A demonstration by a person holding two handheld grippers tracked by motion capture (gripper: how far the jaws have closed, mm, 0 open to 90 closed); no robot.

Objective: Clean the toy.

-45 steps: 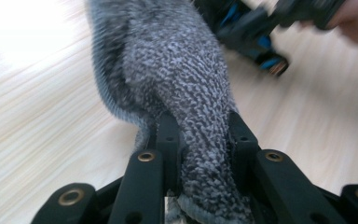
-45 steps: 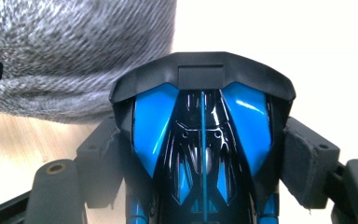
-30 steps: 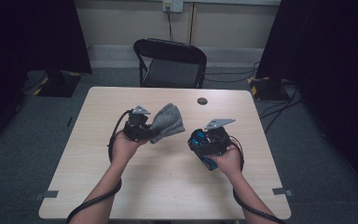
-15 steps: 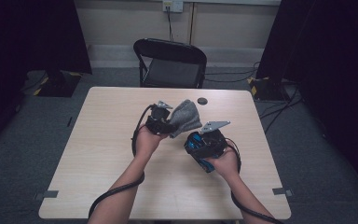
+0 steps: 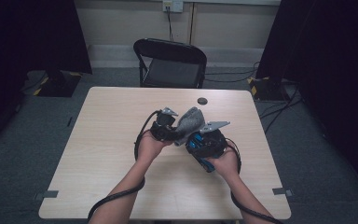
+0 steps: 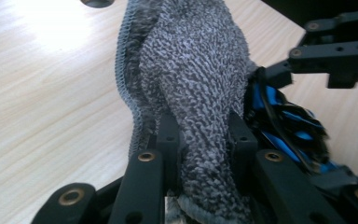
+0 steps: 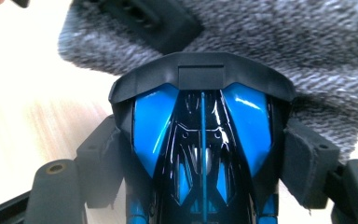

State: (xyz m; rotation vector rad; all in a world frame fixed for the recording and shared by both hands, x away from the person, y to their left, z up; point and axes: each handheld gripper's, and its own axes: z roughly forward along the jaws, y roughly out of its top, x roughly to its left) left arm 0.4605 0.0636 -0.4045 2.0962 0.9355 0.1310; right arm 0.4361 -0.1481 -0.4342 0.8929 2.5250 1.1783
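Observation:
My left gripper (image 5: 176, 132) is shut on a grey knitted cloth (image 5: 189, 120), which it holds up over the middle of the table. In the left gripper view the cloth (image 6: 191, 70) is pinched between the black jaws (image 6: 204, 135) and stands up from them, its hemmed edge to the left. My right gripper (image 7: 206, 159) is shut on a blue and black toy car (image 7: 200, 135), clamped by its sides. The car's end meets the cloth (image 7: 270, 42). In the high view the right gripper (image 5: 200, 141) with the car (image 5: 208, 164) sits just right of the cloth.
A wooden table (image 5: 98, 140) carries a small dark round disc (image 5: 202, 100) near its far edge. Behind the table stands a black folding chair (image 5: 170, 60). Cables trail from both grippers along the forearms, and dark curtains hang at both sides.
My left gripper has carried the cloth to the right, from left of centre to right against the toy car. The right gripper and the car have stayed put.

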